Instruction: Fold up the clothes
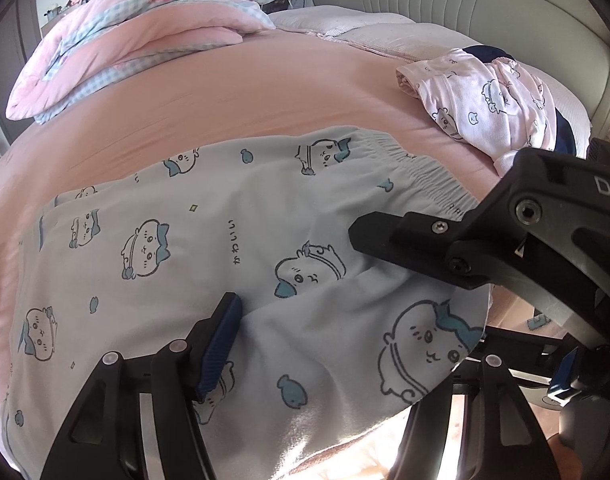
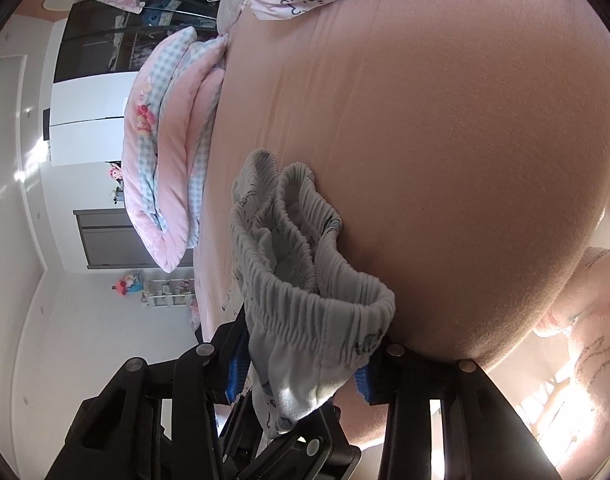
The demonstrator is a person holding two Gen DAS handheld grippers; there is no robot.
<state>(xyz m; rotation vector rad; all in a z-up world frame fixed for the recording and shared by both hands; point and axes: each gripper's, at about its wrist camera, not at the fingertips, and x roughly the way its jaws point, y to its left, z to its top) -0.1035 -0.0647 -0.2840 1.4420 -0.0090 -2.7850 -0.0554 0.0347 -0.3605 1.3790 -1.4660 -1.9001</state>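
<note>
Bedroom scene, bed covered in a plain pink sheet, padded pale headboard at the far end, white wardrobe doors and a dark glass cabinet seen off to the side in the right wrist view. Folded pink and blue-check quilt sits at the far left of the bed; a loose pile of pink printed clothes lies near the headboard, well apart from the work area. Task garment: pale blue pyjama shorts with cartoon print, lying on the near part of the bed, elastic waistband at the right end. Left gripper points down at the fabric, blue-padded finger resting on the cloth, other finger hidden under a raised fold draped over it; jaws stand apart with cloth between, whether the pads actually press it cannot tell. Right gripper is at the waistband end, bunched elastic lifted off the sheet and gathered in loops between its blue pads; jaws partly closed and clamped on the waistband, fabric hanging down through the gap. In the left wrist view the right gripper's black frame crosses in from the right edge, tip touching the shorts just below the waistband.
</note>
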